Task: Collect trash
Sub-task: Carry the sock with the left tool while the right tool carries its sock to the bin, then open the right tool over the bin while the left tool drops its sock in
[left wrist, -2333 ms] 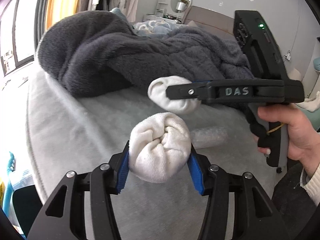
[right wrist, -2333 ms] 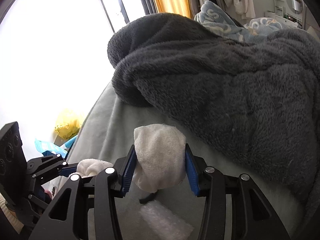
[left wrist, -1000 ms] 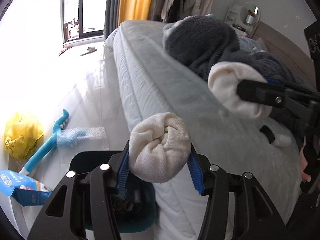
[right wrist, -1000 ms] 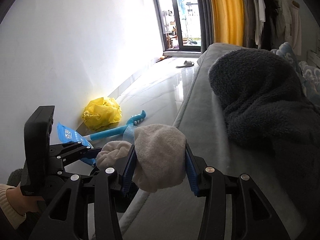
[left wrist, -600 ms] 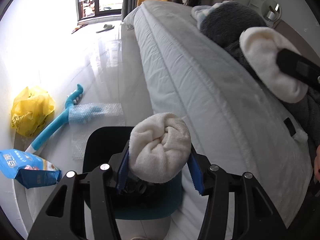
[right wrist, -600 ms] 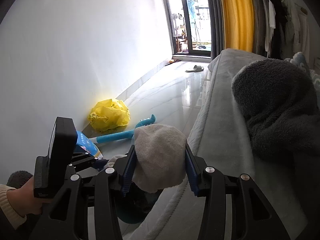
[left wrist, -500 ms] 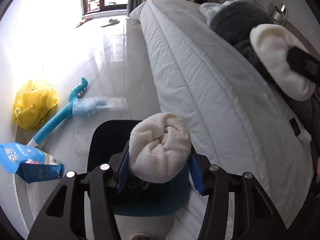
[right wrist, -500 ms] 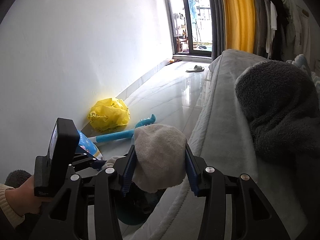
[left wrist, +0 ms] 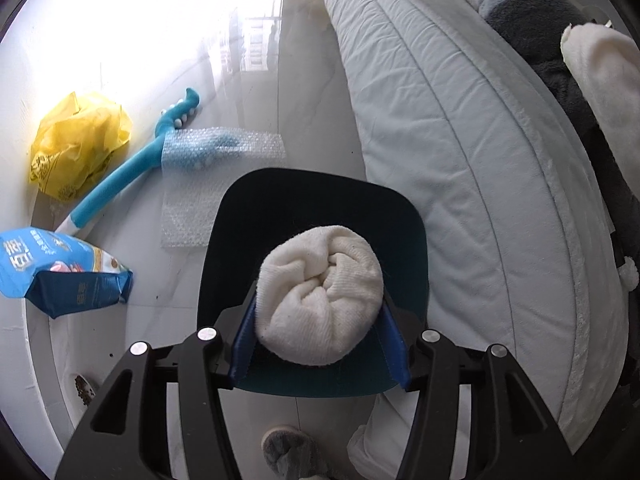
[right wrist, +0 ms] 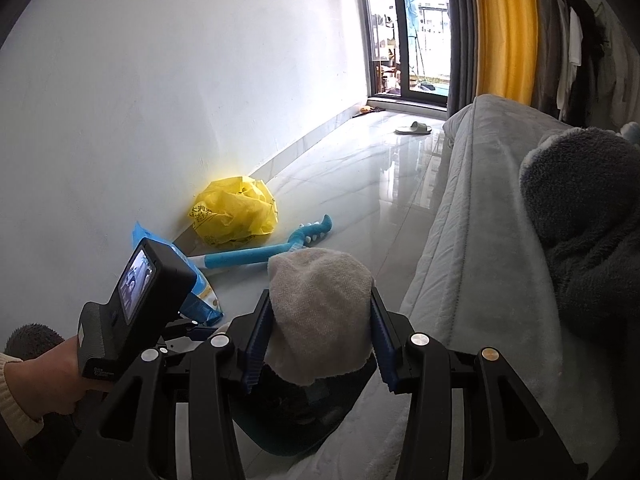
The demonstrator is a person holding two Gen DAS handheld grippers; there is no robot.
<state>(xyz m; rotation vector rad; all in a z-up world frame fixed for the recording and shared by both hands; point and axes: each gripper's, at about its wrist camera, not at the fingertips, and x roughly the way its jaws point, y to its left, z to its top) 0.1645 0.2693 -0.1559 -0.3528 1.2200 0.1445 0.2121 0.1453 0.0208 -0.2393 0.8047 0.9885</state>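
Left gripper [left wrist: 320,312] points down over the dark teal plastic trash bin [left wrist: 248,200], jaws easing apart, with a rolled white sock bundle [left wrist: 318,294] between the blue pads; the right pad looks barely off it, hard to call. The bin's inside is pure black. Right gripper [right wrist: 318,340] is clamped on a greyish-white crumpled cloth [right wrist: 320,316], and the bin under it is mostly hidden. At 9 o'clock a hand [right wrist: 44,376] holds the other tool, cut off at the sleeve.
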